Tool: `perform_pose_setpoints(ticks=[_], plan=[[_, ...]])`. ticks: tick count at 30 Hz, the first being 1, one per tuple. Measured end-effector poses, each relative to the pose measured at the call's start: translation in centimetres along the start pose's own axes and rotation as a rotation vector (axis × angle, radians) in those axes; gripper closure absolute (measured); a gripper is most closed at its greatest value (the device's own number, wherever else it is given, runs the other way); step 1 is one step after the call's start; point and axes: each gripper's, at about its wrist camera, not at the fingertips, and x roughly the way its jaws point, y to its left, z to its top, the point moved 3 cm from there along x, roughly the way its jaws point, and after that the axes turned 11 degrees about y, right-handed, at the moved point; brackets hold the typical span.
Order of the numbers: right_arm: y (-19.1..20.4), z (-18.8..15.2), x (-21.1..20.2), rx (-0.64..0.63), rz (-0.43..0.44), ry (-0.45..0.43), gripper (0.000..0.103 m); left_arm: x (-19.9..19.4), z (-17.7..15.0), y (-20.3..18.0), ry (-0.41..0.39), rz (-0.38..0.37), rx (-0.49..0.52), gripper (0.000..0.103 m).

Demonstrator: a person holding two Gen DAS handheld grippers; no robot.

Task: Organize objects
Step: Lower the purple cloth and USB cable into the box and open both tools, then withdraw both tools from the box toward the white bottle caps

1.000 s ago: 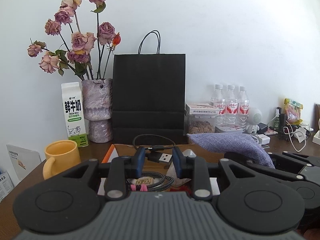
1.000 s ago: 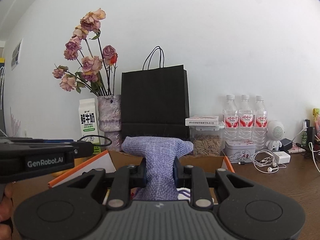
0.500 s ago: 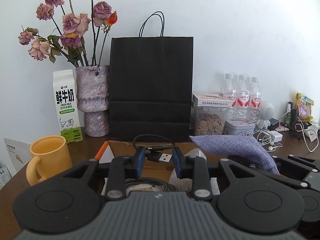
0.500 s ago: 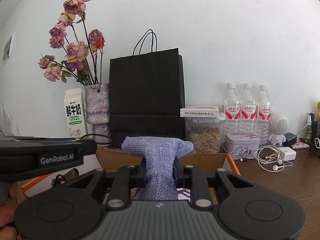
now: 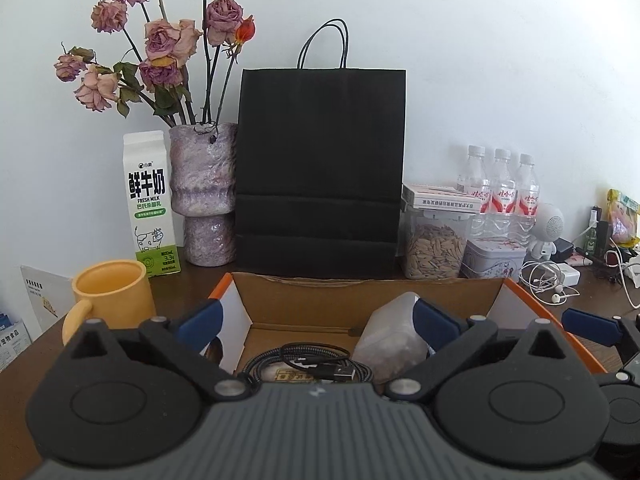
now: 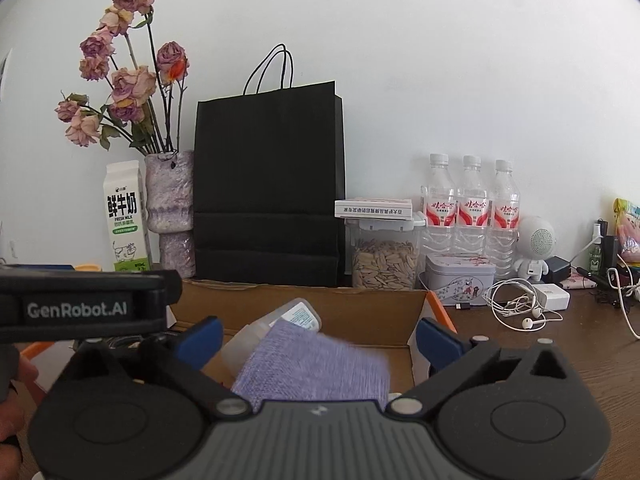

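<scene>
An open cardboard box (image 5: 360,300) with orange edges sits right in front of both grippers. My left gripper (image 5: 318,322) hangs over it, its jaws opening wide. A coiled black USB cable (image 5: 308,364) lies loose on the box floor below them, beside a clear plastic bottle (image 5: 392,340). My right gripper (image 6: 318,338) is also opening over the box (image 6: 304,300). A blurred purple cloth pouch (image 6: 316,364) sits free between and below its fingers, against a white bottle (image 6: 296,314). The left gripper's body (image 6: 80,308) shows at the left of the right wrist view.
Against the wall behind the box stand a black paper bag (image 5: 320,172), a vase of dried roses (image 5: 202,192), a milk carton (image 5: 150,204), a seed jar (image 5: 434,252) and three water bottles (image 5: 502,196). A yellow mug (image 5: 110,296) stands left; white earphones (image 6: 516,308) lie right.
Both grippers went from shut to wide open. The USB cable dropped from the left jaws into the box, and the purple pouch slid out of the right jaws into it.
</scene>
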Motion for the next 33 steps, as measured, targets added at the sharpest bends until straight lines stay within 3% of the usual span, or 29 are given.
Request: perform_pose_setpoints(ticks=[20,33], plan=[[0.2,-0.2,-1.2,-0.011,0.023,-0.015,0.000,-0.8,-0.8,0.4,-0.012,-0.025,-0.029,0.000],[-0.5,-1.6,-3.8,-0.062,0.035,-0.023,0.000,-3.8,-2.0,2.2,-0.092,-0.049,-0.054,0.000]])
